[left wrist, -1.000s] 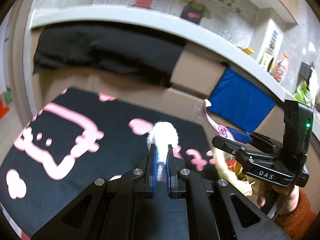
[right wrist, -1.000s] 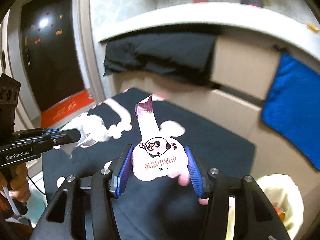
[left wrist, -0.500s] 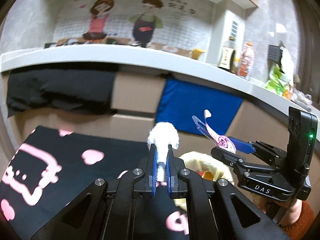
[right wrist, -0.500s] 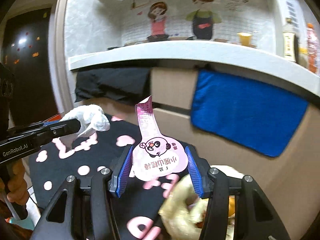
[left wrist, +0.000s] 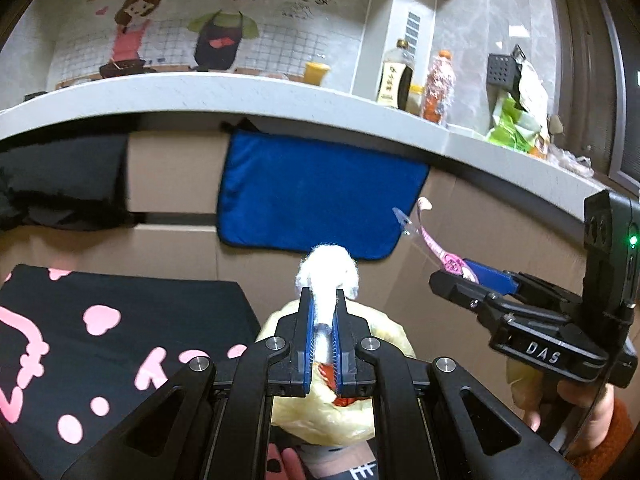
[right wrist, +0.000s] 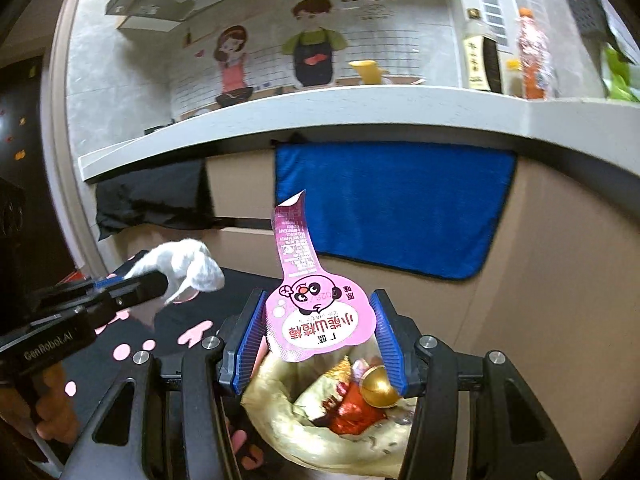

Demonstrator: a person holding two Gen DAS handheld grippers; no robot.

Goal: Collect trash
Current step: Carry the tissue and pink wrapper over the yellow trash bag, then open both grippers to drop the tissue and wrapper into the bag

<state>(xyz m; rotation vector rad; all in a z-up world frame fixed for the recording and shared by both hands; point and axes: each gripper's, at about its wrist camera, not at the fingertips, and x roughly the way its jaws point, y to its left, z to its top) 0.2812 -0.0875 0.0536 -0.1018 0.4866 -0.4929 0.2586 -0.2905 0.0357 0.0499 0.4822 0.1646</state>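
Fluffy white wad (left wrist: 329,270), glossy pink wrapper (right wrist: 320,320)

Trash bag (right wrist: 280,408) base cut off — contents partly hidden.

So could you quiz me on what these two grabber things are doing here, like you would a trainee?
1. True or false: the left gripper is empty.
2. What does the right gripper hold? A) blue towel B) pink wrapper C) bottle
3. Fill in: below both sets of fingers sits an open yellowish ____ with trash inside.

Key:
1. False; it is shut on a white tissue.
2. B, the pink wrapper with a panda face; the blue towel hangs on the cabinet front.
3. bag
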